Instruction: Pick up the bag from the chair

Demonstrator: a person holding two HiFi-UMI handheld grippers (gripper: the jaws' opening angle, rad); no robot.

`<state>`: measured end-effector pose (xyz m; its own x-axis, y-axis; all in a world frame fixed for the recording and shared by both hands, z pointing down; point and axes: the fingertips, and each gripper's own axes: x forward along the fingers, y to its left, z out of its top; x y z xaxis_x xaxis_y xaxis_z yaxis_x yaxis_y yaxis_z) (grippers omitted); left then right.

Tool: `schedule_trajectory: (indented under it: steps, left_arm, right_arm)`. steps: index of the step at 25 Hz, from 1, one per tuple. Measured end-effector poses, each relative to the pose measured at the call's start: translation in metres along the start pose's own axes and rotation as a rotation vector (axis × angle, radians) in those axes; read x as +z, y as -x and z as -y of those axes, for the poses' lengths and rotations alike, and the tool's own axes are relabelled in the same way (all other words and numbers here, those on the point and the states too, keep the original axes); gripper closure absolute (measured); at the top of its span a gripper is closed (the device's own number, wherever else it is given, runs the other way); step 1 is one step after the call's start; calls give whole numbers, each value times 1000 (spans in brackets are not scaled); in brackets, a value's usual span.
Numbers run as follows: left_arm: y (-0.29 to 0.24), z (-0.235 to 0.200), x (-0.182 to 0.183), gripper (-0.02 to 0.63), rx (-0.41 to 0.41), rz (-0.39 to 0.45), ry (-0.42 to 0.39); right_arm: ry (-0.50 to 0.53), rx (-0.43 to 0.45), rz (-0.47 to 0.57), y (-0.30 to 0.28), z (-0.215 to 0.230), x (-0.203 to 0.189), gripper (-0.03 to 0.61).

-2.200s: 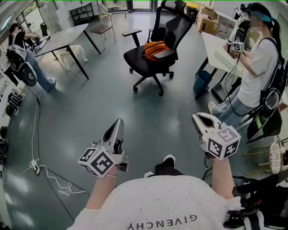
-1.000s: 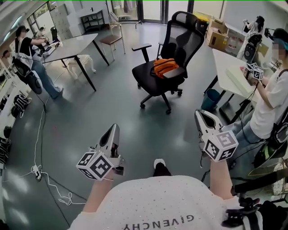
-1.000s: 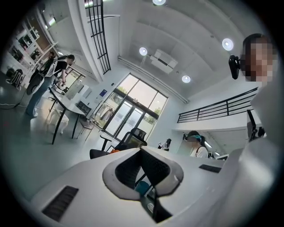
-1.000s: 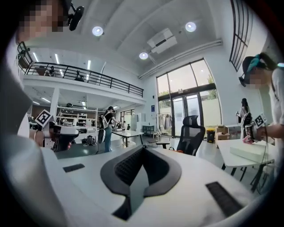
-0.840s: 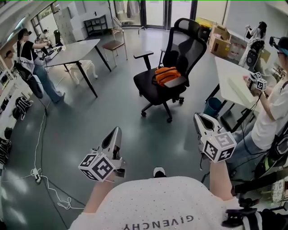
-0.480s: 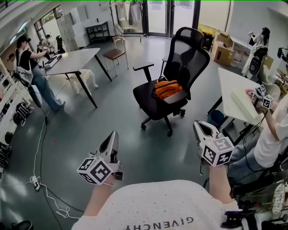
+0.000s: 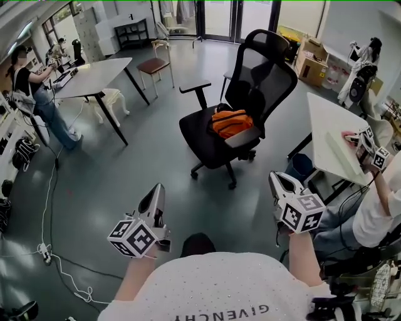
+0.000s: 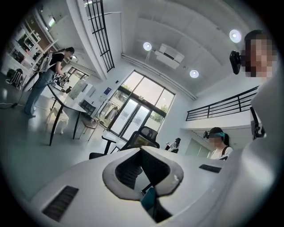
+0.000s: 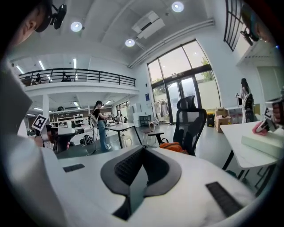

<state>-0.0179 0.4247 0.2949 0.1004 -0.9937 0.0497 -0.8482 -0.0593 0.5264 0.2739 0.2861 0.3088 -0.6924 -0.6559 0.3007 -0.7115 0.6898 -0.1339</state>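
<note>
Currently left hand-held gripper (image 7: 157,188), right hand-held gripper (image 7: 274,177): jaws together, empty.

Pretty bright and even in here, daylight from the tall windows (image 9: 186,84) plus round ceiling lights (image 9: 177,6). Glossy floor (image 7: 125,169) shows soft glare. Both gripper views are fisheye with dark corners.

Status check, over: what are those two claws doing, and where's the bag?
Both shut, empty: left gripper, right gripper. On the chair seat: orange bag, untouched, some way ahead. Nothing in the way.
</note>
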Motion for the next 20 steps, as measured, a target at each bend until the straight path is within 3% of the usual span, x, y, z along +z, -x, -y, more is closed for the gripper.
schedule_trajectory:
  steps: [5, 10, 20]
  left_arm:
    - [-43, -25, 2, 615, 3, -17, 8]
    - [-101, -41, 16, 615, -52, -49, -49]
    - [-245, -105, 106, 615, -125, -62, -43]
  right_arm:
    - [-8, 5, -37, -48, 17, -7, 578]
    - [-24, -32, -37, -93, 44, 8, 578]
    - [-44, -130, 21, -205, 74, 87, 580]
